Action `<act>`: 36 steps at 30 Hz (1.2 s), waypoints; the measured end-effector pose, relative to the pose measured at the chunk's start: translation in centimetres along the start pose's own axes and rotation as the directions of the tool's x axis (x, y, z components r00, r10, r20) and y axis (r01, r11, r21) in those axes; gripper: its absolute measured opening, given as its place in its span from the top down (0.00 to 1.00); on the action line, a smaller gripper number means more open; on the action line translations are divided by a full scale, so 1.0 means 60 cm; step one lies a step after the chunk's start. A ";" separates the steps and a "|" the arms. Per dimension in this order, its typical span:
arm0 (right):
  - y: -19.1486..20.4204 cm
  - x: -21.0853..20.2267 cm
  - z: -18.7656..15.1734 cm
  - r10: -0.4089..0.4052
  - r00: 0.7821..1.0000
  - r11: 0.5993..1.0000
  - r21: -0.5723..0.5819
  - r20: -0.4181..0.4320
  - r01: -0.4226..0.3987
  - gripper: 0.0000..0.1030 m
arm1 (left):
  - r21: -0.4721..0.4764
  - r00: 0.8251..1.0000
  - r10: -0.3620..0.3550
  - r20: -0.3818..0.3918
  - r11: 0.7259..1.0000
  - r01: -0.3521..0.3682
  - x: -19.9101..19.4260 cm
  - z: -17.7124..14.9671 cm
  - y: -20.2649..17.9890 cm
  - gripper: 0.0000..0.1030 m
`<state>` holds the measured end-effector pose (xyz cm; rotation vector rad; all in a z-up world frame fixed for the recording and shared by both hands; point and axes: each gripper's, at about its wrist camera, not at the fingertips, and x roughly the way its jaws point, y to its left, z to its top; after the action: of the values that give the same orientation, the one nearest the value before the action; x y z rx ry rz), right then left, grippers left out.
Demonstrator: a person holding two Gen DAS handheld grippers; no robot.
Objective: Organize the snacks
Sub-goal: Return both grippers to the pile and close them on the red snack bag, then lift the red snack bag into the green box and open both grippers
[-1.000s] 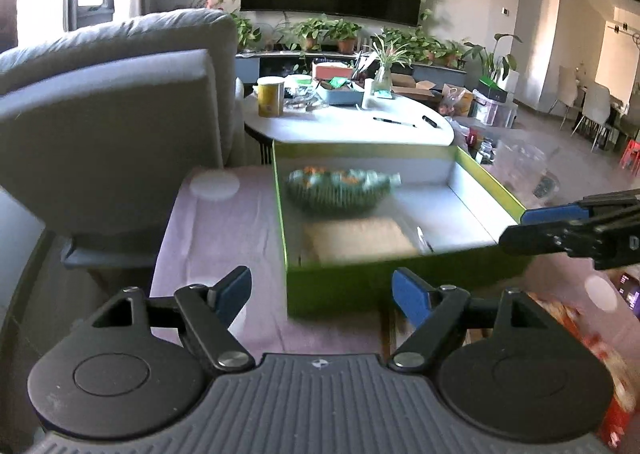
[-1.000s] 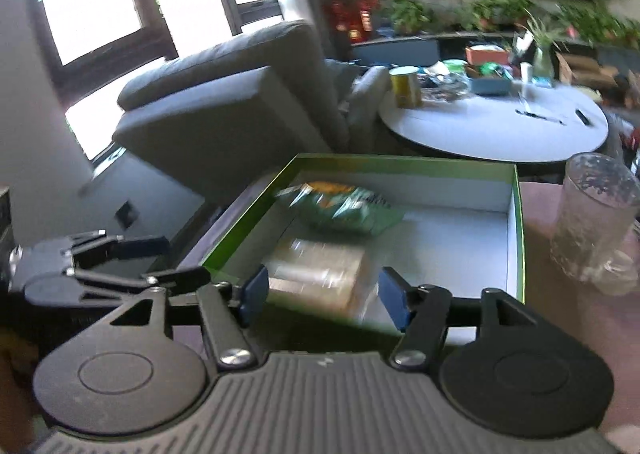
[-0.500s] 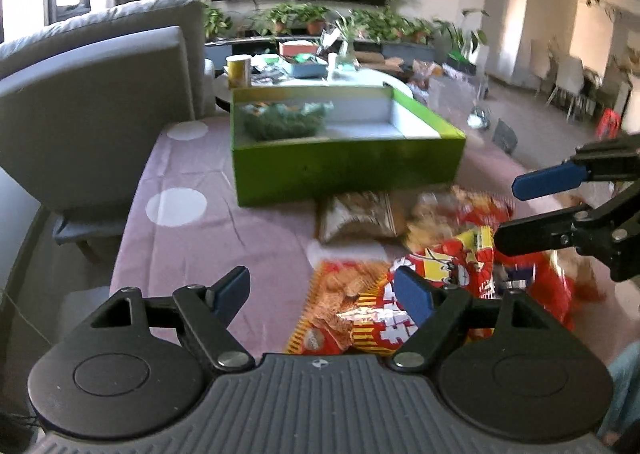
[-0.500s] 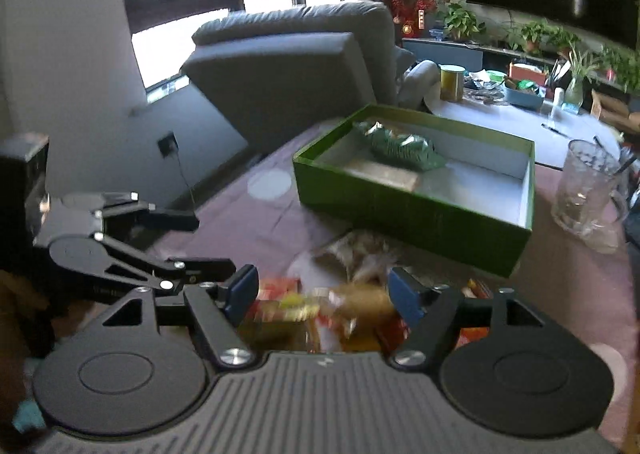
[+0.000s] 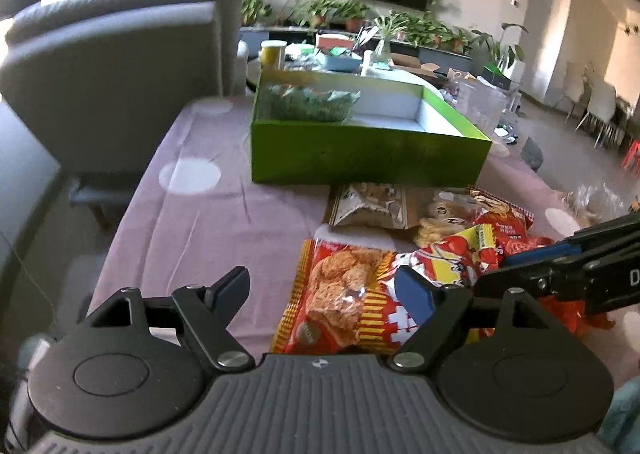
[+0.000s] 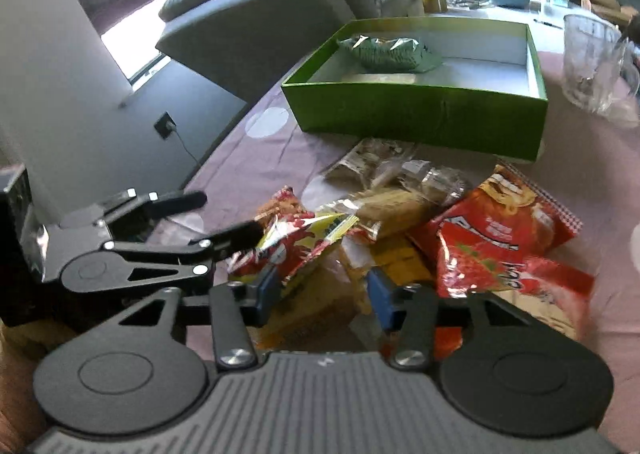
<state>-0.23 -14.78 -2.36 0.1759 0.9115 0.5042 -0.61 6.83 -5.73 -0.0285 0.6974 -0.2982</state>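
Observation:
A green box (image 5: 360, 150) (image 6: 416, 110) stands on the purple cloth with a green snack bag (image 5: 312, 102) (image 6: 384, 50) inside at its far left. In front of it lies a pile of snack bags: a red-yellow one (image 5: 344, 298) (image 6: 296, 238), a brown one (image 5: 368, 206), a red chip bag (image 6: 504, 230). My left gripper (image 5: 324, 290) is open, low over the near left edge of the pile. My right gripper (image 6: 320, 290) is open, close over the pile's near side with yellow packets between its fingers. Each gripper shows in the other's view.
A glass pitcher (image 6: 592, 58) stands right of the box. A grey sofa (image 5: 116, 74) is close on the left. A round white table (image 6: 480, 10) with a yellow can and clutter sits behind the box. The cloth's left edge (image 5: 132, 214) drops off to the floor.
Both grippers pulled back from over the box and dropped low over the snack pile. The right gripper moved closer to the bags. Both stayed open.

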 end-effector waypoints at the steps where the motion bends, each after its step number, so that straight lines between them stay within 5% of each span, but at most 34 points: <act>1: 0.004 0.001 0.002 0.009 1.000 1.000 0.001 0.004 -0.009 0.37 | -0.009 1.000 0.000 -0.003 1.000 0.000 -0.001 -0.002 0.004 0.24; 14: 0.050 0.087 0.048 -0.030 0.999 0.994 -0.104 -0.018 0.028 0.40 | -0.074 0.999 0.026 -0.022 0.997 -0.028 -0.008 -0.016 0.051 0.24; 19: 0.039 0.093 0.064 0.020 0.999 0.999 -0.044 -0.040 -0.021 0.40 | -0.117 0.999 0.028 -0.023 0.993 -0.031 -0.024 -0.019 0.073 0.21; 21: 0.034 0.078 0.059 0.054 0.998 0.999 -0.005 -0.038 -0.054 0.35 | -0.126 1.000 0.024 -0.016 0.992 -0.026 -0.035 -0.021 0.080 0.19; 23: 0.036 0.070 0.055 0.084 0.995 0.996 0.021 -0.048 -0.083 0.19 | -0.129 1.000 0.021 -0.011 0.991 -0.022 -0.039 -0.022 0.086 0.19; 26: 0.056 0.075 0.044 0.056 0.994 0.998 0.012 -0.091 -0.055 0.06 | -0.151 0.999 0.023 -0.023 0.988 -0.026 -0.033 -0.026 0.097 0.18; 36: 0.068 0.137 0.045 0.035 0.989 0.999 -0.018 -0.141 -0.038 0.12 | -0.233 0.996 -0.040 -0.078 0.972 0.021 -0.004 -0.042 0.118 0.19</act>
<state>4.67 -7.07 -5.13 0.1400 1.0420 0.5649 -0.53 13.87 -8.42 -0.2513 0.8113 -0.2466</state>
